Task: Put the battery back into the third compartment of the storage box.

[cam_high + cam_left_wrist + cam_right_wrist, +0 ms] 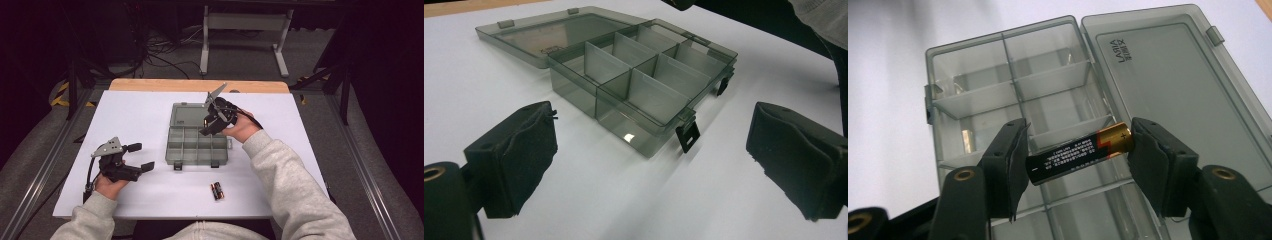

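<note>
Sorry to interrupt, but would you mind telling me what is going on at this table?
A person is working with a hand-held gripper in each hand. The right gripper holds a battery end to end between its jaws, above the open grey compartment box, whose lid lies flat behind it. The compartments in view look empty. The left gripper rests on the white table to the left of the box, jaws open with nothing in them. Two more batteries lie on the table in front of the box.
</note>
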Action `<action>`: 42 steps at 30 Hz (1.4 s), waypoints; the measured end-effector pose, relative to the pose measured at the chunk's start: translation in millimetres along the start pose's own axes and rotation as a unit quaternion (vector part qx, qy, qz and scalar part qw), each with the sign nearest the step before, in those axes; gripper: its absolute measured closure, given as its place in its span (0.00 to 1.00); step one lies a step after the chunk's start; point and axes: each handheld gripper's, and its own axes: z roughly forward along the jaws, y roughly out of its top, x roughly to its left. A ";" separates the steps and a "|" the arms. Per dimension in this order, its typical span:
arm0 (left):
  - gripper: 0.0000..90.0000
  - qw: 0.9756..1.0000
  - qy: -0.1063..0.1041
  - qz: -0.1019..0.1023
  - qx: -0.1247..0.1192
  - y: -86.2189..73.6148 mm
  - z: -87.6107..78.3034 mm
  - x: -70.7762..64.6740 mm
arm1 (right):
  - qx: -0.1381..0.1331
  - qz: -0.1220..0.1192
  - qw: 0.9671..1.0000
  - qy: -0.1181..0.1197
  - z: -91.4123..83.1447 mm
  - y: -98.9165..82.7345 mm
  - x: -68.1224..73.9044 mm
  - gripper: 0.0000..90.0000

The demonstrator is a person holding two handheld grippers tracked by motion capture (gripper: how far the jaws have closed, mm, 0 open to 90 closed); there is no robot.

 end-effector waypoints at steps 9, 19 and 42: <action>0.07 1.000 -0.001 0.000 0.001 0.1 -0.5 0.3 | 0.011 0.009 1.000 -0.003 10.2 -3.6 -7.6 0.47; 0.07 1.000 -0.001 -0.002 0.001 0.0 -0.3 0.2 | 0.021 0.018 1.000 0.003 24.0 -9.7 -10.8 0.47; 0.07 1.000 -0.004 0.000 -0.002 -0.1 0.4 -0.4 | 0.036 0.021 0.999 0.008 38.8 -14.2 -9.9 0.47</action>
